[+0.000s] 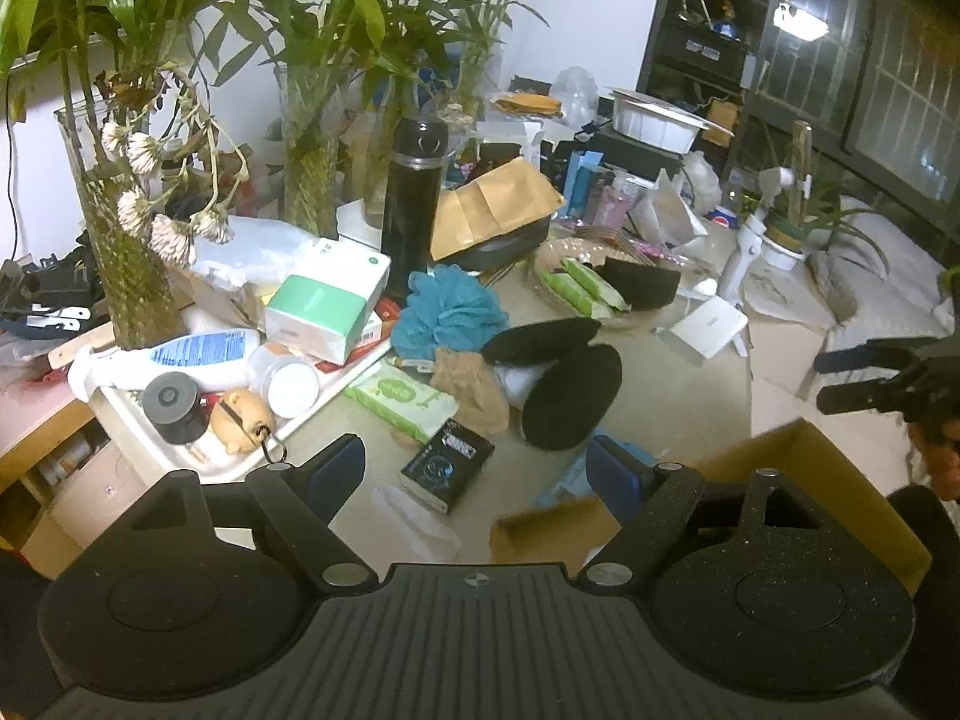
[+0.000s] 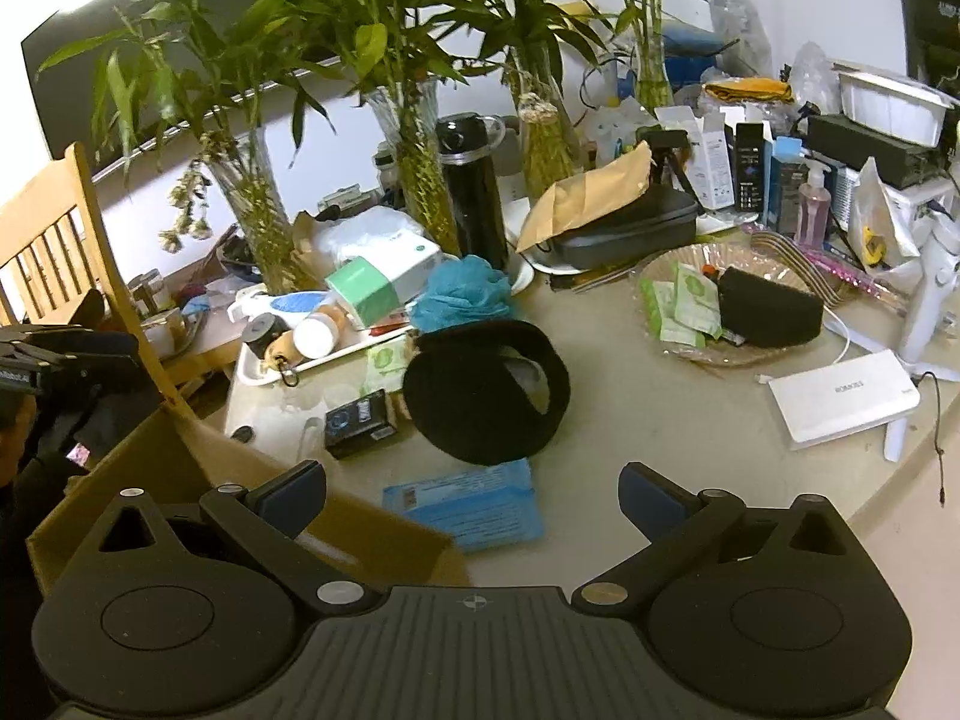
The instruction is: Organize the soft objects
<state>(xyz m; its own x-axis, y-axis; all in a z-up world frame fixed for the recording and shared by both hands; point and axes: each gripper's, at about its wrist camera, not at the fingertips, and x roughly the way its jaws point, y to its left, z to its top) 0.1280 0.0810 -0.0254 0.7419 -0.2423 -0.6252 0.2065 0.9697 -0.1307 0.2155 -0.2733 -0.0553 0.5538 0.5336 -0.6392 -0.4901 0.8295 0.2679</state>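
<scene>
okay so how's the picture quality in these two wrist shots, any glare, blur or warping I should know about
Left wrist view: a bright lamp reflection flares in the dark window; straight lines bow from fisheye warp, and the cardboard box edge is smeared. Right wrist view: evenly lit, black earmuffs sharp, corners black, the wooden chair curved by distortion.

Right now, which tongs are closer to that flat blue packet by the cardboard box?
Right. The right tongs open just over the blue packet; the left tongs hover beyond the cardboard box, left of the packet.
</scene>
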